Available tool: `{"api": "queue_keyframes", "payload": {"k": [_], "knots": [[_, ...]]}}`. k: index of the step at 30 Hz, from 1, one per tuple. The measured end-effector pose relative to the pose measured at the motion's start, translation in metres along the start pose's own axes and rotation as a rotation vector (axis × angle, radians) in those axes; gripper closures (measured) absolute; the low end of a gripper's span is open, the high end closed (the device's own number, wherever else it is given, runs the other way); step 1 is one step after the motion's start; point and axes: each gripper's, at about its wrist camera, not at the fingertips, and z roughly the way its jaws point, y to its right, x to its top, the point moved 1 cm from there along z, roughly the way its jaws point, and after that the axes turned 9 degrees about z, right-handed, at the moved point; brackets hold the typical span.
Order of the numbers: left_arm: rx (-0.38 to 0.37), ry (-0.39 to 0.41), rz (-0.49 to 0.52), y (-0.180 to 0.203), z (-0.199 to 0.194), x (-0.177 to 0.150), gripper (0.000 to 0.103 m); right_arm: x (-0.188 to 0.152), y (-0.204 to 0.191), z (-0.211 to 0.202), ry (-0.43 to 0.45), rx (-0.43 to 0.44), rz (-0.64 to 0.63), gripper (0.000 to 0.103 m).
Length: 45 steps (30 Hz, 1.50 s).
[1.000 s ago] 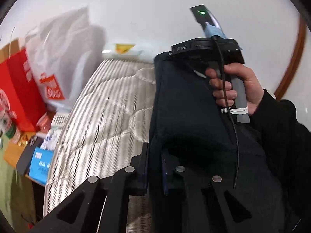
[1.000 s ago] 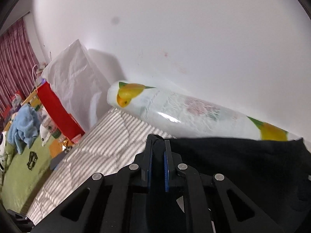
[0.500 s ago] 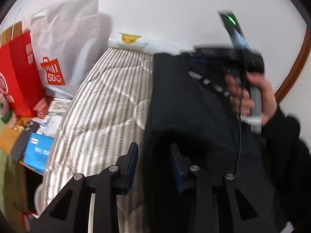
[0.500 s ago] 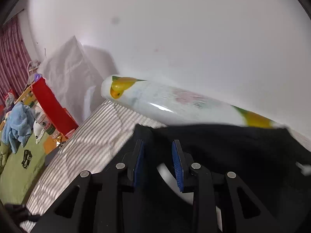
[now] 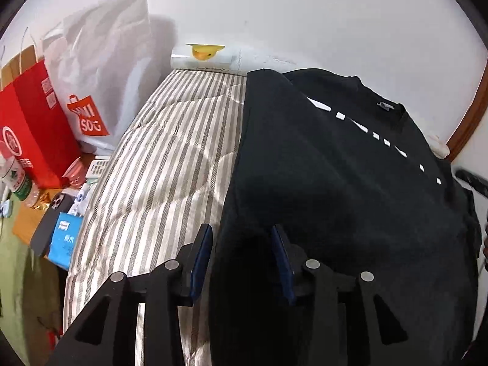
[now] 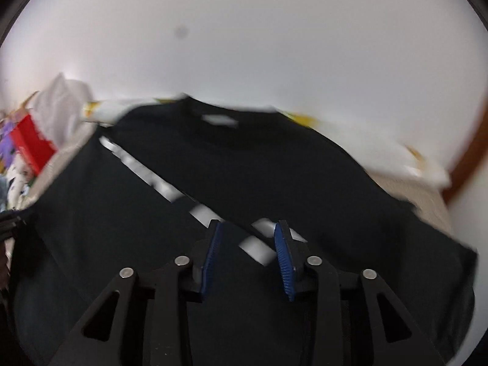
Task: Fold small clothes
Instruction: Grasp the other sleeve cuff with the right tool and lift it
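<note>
A black T-shirt (image 5: pixel 335 167) with a broken white stripe lies on the striped bed cover (image 5: pixel 158 167), its left part folded over. In the left wrist view my left gripper (image 5: pixel 241 228) has its jaws opening. The shirt's near left edge sits between the blue pads (image 5: pixel 201 250), which do not press on it. The right wrist view is blurred. It shows the same T-shirt (image 6: pixel 274 167) with its collar at the far side. My right gripper (image 6: pixel 248 224) hangs over the shirt's middle with jaws opening and nothing between them.
A white shopping bag (image 5: pixel 100 70) and a red paper bag (image 5: pixel 33 122) stand left of the bed. A phone (image 5: pixel 50 222) and a blue packet (image 5: pixel 65 244) lie below them. A fruit-print bolster (image 5: pixel 204 56) lies along the far wall, with a wooden frame (image 5: pixel 469 116) at right.
Both grippers went from shut on the shirt to jaws apart, and the fold now lies flat. The right gripper swung away from the far edge and left the left wrist view.
</note>
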Motion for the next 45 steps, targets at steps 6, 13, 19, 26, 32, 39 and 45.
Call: {"api": "queue_keyframes", "payload": {"k": [6, 13, 19, 26, 32, 39, 45], "knots": [[0.060, -0.036, 0.003, 0.008, -0.023, -0.013, 0.062, -0.051, 0.050, 0.006, -0.062, 0.010, 0.127, 0.062], [0.092, 0.003, 0.041, 0.036, -0.060, -0.016, 0.050, -0.071, 0.073, -0.010, -0.042, 0.012, 0.184, 0.062], [0.101, 0.049, 0.065, 0.067, -0.085, -0.013, 0.042, -0.089, 0.129, -0.067, 0.076, -0.167, 0.175, 0.045], [0.099, 0.085, 0.033, 0.106, -0.102, -0.014, 0.040, -0.122, 0.213, -0.071, 0.013, -0.281, 0.240, 0.027], [0.120, 0.069, 0.005, 0.130, -0.109, -0.021, 0.040, -0.131, 0.223, -0.038, -0.028, -0.268, 0.217, 0.024], [0.162, 0.081, -0.006, 0.136, -0.128, -0.028, 0.040, -0.124, 0.239, -0.036, -0.022, -0.266, 0.223, 0.067], [0.147, 0.096, -0.012, 0.131, -0.134, -0.030, 0.040, -0.121, 0.250, -0.068, 0.006, -0.219, 0.272, 0.094]]}}
